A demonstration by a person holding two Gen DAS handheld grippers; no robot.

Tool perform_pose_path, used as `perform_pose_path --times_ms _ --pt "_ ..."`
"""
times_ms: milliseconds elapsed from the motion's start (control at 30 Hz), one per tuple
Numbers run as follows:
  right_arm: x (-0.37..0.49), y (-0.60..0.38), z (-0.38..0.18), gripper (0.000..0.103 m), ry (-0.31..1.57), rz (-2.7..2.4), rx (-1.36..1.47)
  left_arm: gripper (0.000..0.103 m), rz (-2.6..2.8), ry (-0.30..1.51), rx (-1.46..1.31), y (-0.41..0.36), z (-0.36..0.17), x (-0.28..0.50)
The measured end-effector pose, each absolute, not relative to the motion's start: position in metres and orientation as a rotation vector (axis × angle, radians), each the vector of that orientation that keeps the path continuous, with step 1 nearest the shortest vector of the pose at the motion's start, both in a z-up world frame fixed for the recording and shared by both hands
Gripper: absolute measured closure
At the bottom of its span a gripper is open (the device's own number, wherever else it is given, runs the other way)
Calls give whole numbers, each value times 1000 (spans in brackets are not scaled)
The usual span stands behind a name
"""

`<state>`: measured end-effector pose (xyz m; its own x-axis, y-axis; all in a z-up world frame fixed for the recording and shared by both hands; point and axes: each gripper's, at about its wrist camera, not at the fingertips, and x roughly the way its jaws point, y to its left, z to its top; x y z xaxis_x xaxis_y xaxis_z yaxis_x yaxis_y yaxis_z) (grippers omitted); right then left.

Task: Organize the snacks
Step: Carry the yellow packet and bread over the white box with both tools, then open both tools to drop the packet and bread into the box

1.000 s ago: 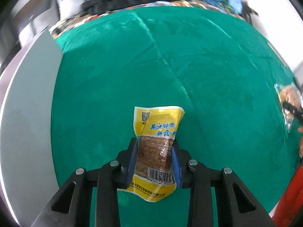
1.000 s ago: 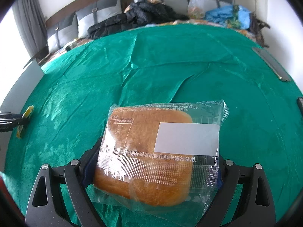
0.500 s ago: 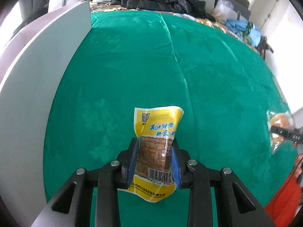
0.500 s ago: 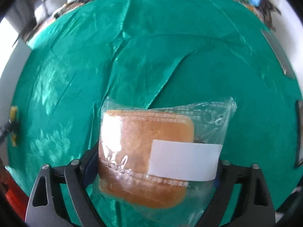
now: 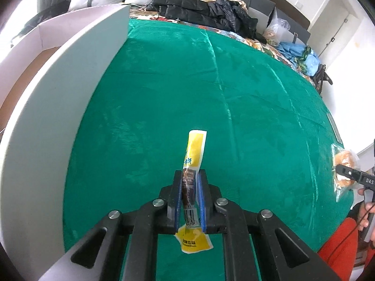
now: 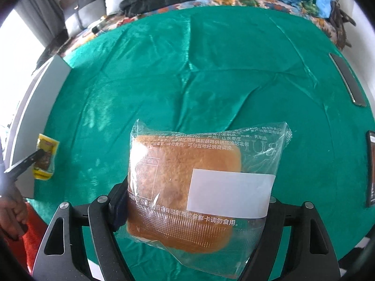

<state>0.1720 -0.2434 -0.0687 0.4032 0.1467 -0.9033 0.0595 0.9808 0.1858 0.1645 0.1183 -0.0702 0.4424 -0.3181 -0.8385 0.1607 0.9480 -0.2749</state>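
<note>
A yellow snack packet [image 5: 195, 147] with a brown filling stands edge-on, squeezed flat between the blue pads of my left gripper [image 5: 190, 175], which is shut on it above the green cloth [image 5: 234, 93]. A clear-wrapped bread bun [image 6: 187, 164] with a white label fills the wide jaws of my right gripper [image 6: 196, 196], which is shut on it and holds it clear of the cloth. The right wrist view catches the yellow packet [image 6: 45, 157] at far left. The left wrist view catches the bun [image 5: 344, 161] at far right.
A white open box [image 5: 46, 117] stands along the cloth's left side. Two dark flat devices [image 6: 349, 82] [image 6: 370, 168] lie at the right edge. A black jacket [image 5: 206, 9] and bags lie beyond the cloth. A person's hand and red garment [image 5: 339, 253] are near.
The left jaws have pinched tighter and the yellow packet has gone from face-on to edge-on. The white box now looms larger at left. The bun has risen with the right gripper.
</note>
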Motion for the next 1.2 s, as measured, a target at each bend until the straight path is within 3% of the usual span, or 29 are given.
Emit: perform_pose_path --times_ms 233,400,667,800,900,933,1000,1033,1067,1200 --pt "171 -228 -52 23 1121 121 220 92 -304 1005 -233 137 -41 156" --pt "186 -188 -23 23 1091 228 249 92 -306 920 -354 177 8 150" --pt "234 5 92 23 927 609 175 92 -99 840 -345 309 73 149" --pt "248 120 106 22 910 747 74 92 31 879 -324 368 58 147" --pt "261 195 86 19 954 795 21 88 89 932 -304 391 34 144" --pt "266 219 71 16 990 798 1 80 123 944 -289 394 27 144" --pt "272 249 42 12 1064 776 -27 44 152 956 -274 397 14 139" --pt "275 260 28 12 1098 764 -41 13 169 951 -273 400 10 135" --pt "276 267 15 12 1126 753 -54 2 197 935 -267 403 8 131" --pt "284 267 10 12 1121 751 -6 2 252 897 -210 407 11 121"
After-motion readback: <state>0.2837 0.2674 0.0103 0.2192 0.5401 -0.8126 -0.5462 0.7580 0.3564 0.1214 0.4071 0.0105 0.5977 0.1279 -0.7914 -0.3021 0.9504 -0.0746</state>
